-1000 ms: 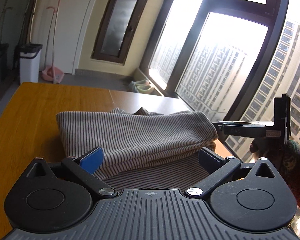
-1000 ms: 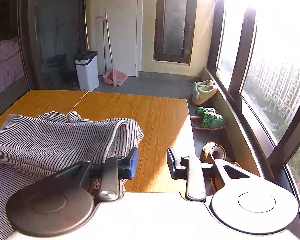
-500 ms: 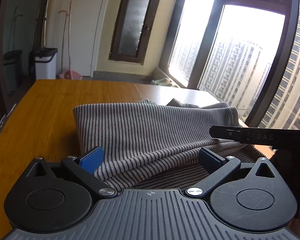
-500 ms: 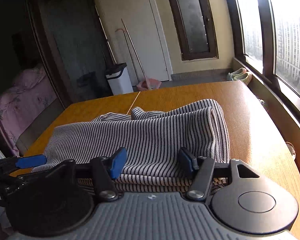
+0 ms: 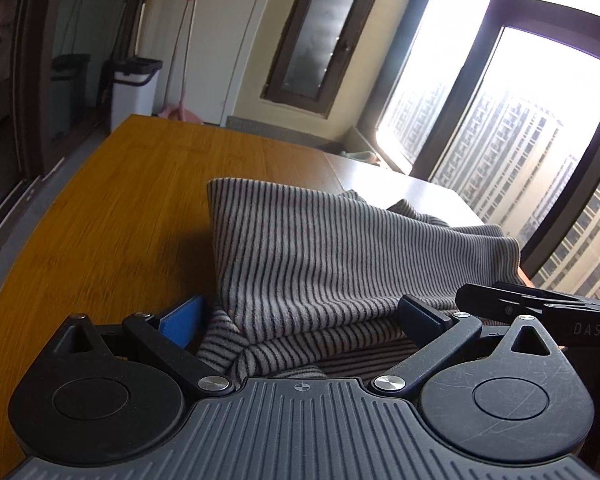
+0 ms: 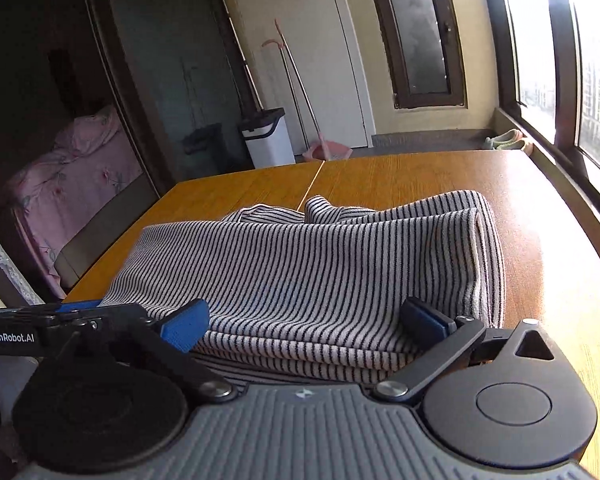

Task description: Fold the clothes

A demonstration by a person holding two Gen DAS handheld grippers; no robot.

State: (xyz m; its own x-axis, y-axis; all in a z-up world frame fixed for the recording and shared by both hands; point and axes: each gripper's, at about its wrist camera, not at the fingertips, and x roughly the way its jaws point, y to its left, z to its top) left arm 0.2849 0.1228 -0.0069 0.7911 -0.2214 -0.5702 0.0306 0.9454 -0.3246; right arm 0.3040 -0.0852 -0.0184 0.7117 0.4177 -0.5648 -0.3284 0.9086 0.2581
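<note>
A grey-and-black striped garment [image 5: 340, 264] lies folded in several layers on the wooden table [image 5: 140, 200]. My left gripper [image 5: 300, 320] is open wide at the near left corner, where the folded edge sits between its blue pads without being pinched. The right wrist view shows the same garment [image 6: 320, 264]. The jaws of my right gripper [image 6: 305, 324] are opening, and the stacked near edge lies between them, loose. Each gripper shows in the other's view: the right gripper [image 5: 540, 308] and the left gripper [image 6: 40, 320].
Bare table [image 6: 540, 280] runs beyond and to the right of the garment. A white bin [image 6: 266, 136] and a pink dustpan stand by the far wall. A bed [image 6: 60, 184] lies at the left, tall windows [image 5: 520, 140] at the right.
My right gripper swung from the bare table onto the garment's near edge and its jaws spread wide. The left gripper dropped lower and shifted toward the garment's left corner, staying open.
</note>
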